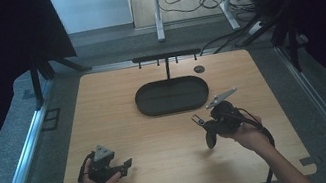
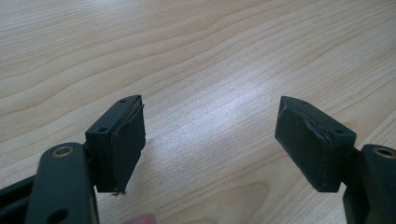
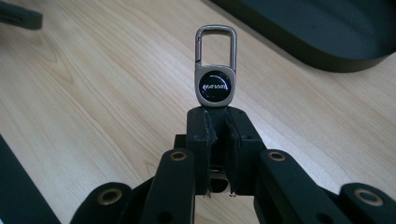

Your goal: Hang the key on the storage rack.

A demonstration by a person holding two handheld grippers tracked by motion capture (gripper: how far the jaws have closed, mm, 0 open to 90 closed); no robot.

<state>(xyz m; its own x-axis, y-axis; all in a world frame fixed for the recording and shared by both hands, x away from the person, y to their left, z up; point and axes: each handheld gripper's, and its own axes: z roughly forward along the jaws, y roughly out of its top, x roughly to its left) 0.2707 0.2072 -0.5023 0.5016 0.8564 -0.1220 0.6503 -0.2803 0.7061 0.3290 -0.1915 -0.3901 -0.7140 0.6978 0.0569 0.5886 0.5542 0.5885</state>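
Pinching a small metal key fob (image 3: 215, 74) by its lower end, the right gripper (image 3: 218, 122) holds it just above the wooden table (image 1: 119, 114), the clip loop pointing away from the jaws. The fob looks light, stiff and smooth, so it may slip; the flat body is probably the safest place to grip. The left gripper (image 2: 210, 140) rests low over the table, jaws spread and empty. Beyond lies a dark oval tray (image 1: 173, 106) with a hook rack (image 1: 165, 56), and grey carpet (image 1: 15, 127) surrounds the table.
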